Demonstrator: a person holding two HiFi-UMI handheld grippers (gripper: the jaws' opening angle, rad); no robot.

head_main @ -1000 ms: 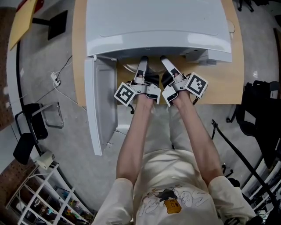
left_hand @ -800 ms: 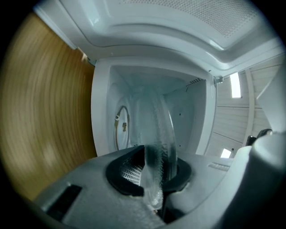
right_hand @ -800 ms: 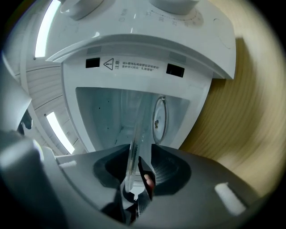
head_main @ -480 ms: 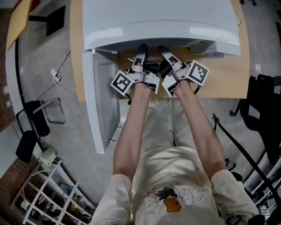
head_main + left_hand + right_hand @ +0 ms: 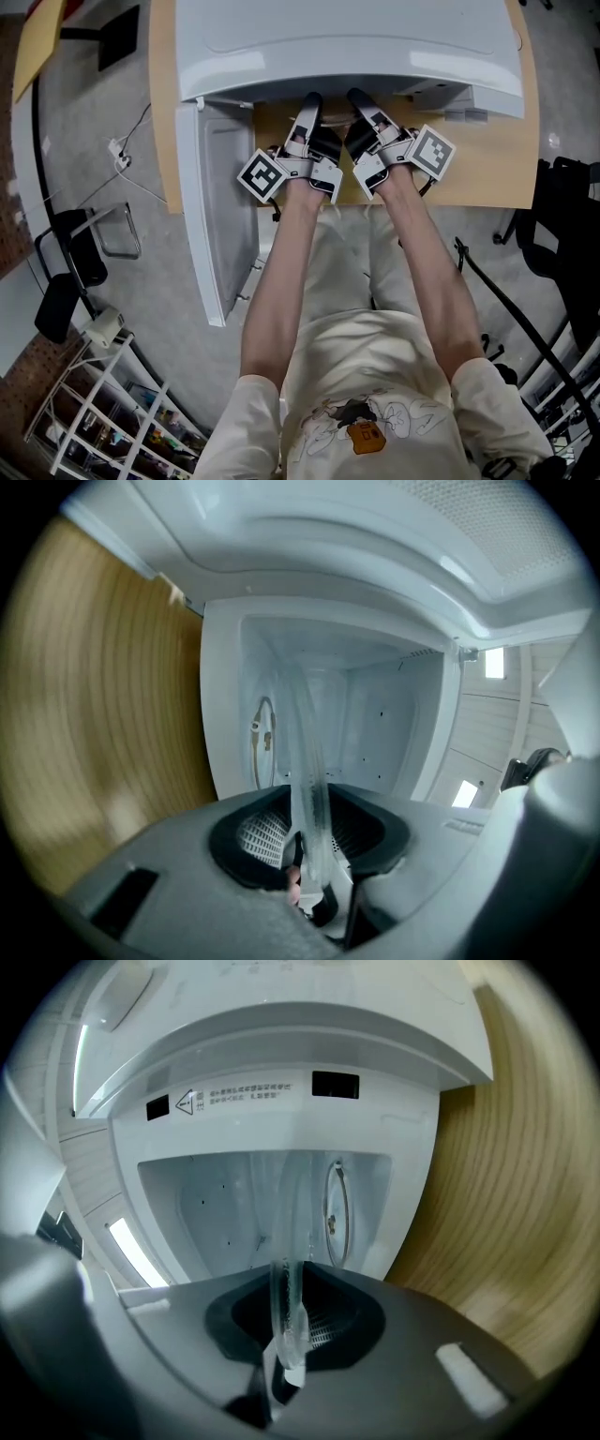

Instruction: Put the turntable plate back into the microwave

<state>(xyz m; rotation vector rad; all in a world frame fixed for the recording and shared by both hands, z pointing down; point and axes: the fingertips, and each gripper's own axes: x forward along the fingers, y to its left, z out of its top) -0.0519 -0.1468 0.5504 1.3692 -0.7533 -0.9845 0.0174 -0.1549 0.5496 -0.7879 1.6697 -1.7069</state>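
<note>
Left claw (image 5: 306,108) was opening, the turntable plate (image 5: 284,1297) rim between its jaws, which stood wide of the glass. Right claw (image 5: 364,105) was clamped on the plate's near rim. Plate reached into the open microwave (image 5: 347,47) cavity. Microwave sat on the wood counter (image 5: 487,164), door (image 5: 220,216) swung out left.
</note>
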